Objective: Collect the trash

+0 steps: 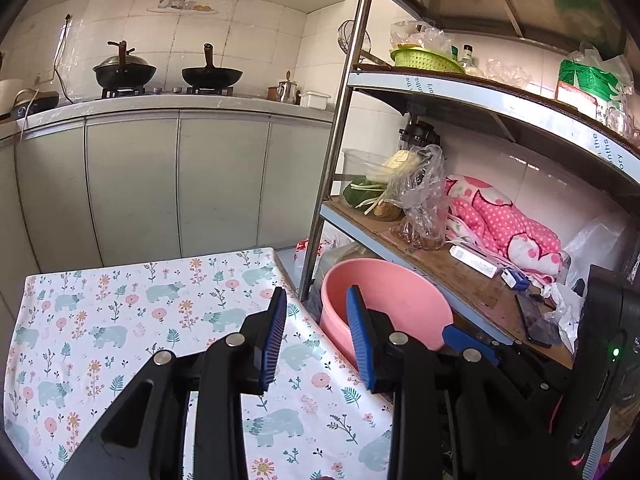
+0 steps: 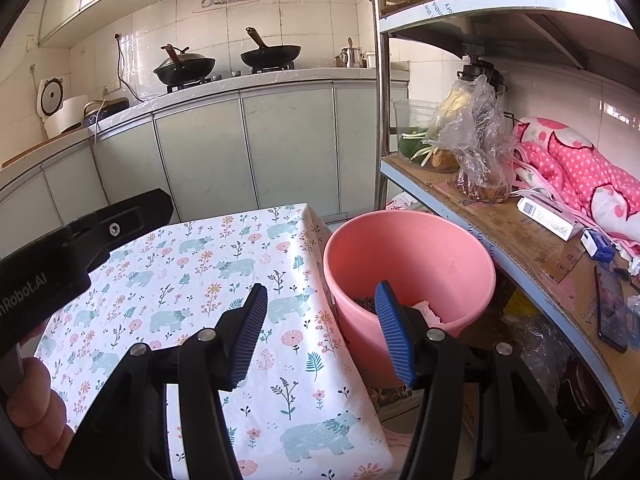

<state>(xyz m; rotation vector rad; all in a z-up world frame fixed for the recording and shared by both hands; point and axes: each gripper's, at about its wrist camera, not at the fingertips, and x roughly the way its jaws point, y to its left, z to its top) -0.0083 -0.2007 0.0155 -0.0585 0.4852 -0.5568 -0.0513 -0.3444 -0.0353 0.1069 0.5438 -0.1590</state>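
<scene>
- Pink bucket (image 2: 408, 256) stands on the floor between the table (image 2: 224, 280) and the shelf (image 2: 516, 236), just beside the table's edge. Judging by the dark scraps and pale crumpled bits in its bottom, it serves as the trash bin, placed where both grippers can reach it.
- Cloth on the table, printed with bears and flowers, shows no loose trash in either view; what was to be collected seems already in the bucket, though the near table edge is hidden by the grippers.
- Right gripper (image 2: 324, 332) hangs above the table's right edge with its jaws spread wide and nothing between them; one blue pad is over the cloth, the other over the bucket's rim. That pose suits a drop just made or a reach not yet begun; I cannot tell which.
- Left gripper (image 1: 320, 340) is also parted and empty, held over the table and angled toward the bucket, its right pad lined up with the bucket's near wall.
- Both tools point forward and slightly down, side by side; the left one's body shows at the left of the right view, with a hand (image 2: 36, 408) wrapped round its grip.
- Shelf clutter, such as a plastic bag (image 2: 476, 136) and a pink dotted fabric (image 2: 580, 168), sits well apart from both grippers and may be storage, not trash.
</scene>
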